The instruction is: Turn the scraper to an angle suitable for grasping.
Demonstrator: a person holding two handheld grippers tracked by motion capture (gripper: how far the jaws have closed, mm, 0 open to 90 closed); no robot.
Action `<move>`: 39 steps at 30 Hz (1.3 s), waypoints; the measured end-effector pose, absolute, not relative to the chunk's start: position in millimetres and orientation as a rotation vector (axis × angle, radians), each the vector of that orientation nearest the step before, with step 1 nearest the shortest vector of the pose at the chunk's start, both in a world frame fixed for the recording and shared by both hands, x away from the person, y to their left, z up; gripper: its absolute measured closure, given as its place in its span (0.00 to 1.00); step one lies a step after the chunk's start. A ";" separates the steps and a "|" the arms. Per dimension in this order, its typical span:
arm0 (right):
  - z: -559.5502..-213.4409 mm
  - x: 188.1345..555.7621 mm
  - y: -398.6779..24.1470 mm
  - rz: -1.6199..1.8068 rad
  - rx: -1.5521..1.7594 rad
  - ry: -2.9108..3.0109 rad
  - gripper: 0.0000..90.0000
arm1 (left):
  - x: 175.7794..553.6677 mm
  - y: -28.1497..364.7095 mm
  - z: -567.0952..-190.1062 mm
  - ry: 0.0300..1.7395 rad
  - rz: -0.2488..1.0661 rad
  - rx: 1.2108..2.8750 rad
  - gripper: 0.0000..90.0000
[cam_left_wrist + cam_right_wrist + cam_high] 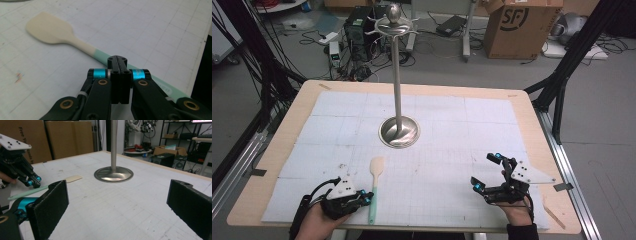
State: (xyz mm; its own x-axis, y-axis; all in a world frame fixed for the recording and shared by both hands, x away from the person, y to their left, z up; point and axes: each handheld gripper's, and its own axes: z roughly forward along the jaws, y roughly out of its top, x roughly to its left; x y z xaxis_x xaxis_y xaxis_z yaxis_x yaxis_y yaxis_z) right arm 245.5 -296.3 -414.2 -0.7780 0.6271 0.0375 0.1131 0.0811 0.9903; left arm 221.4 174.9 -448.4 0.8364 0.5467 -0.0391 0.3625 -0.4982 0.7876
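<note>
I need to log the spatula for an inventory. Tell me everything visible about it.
The spatula lies flat on the white gridded mat, near the table's front edge. It has a cream, flat blade pointing toward the metal stand and a mint-green handle, apparently plastic or silicone. The shut left gripper sits right beside its handle; contact is unclear.

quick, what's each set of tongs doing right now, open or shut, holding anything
Left tongs: shut, empty; the spatula lies on the table just beyond them.
Right tongs: wide open, holding nothing, facing the metal stand.
</note>
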 end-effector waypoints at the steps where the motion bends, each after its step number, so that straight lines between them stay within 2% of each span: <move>1: -414.1 245.2 -296.3 1.742 0.731 1.967 0.03 | 222.2 170.7 -448.5 0.660 0.268 2.146 1.00; 12: -413.4 244.7 -299.5 1.747 0.737 1.960 0.03 | 244.8 125.8 -449.0 0.629 0.232 2.150 1.00; 21: -413.2 243.9 -300.3 1.746 0.737 1.955 0.03 | 279.5 137.5 -430.5 0.676 0.306 2.143 1.00; 29: -413.2 245.3 -300.0 1.748 0.734 1.954 0.03 | 308.1 124.0 -440.6 0.689 0.330 2.186 1.00; 32: -413.4 245.9 -299.4 1.751 0.739 1.958 0.03 | 313.3 125.2 -444.3 0.704 0.309 2.184 1.00; 39: -414.3 247.5 -295.9 1.749 0.726 1.967 0.03 | 307.0 129.6 -443.3 0.691 0.365 2.218 1.00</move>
State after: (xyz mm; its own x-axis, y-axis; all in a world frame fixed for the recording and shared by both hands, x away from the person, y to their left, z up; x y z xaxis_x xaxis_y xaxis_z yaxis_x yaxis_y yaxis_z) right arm 247.5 -295.9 -414.3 -0.7811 0.6232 0.0388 0.1111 0.0775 0.9908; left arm 307.0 129.6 -443.3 0.8119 0.5824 0.0406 0.3621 -0.5569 0.7475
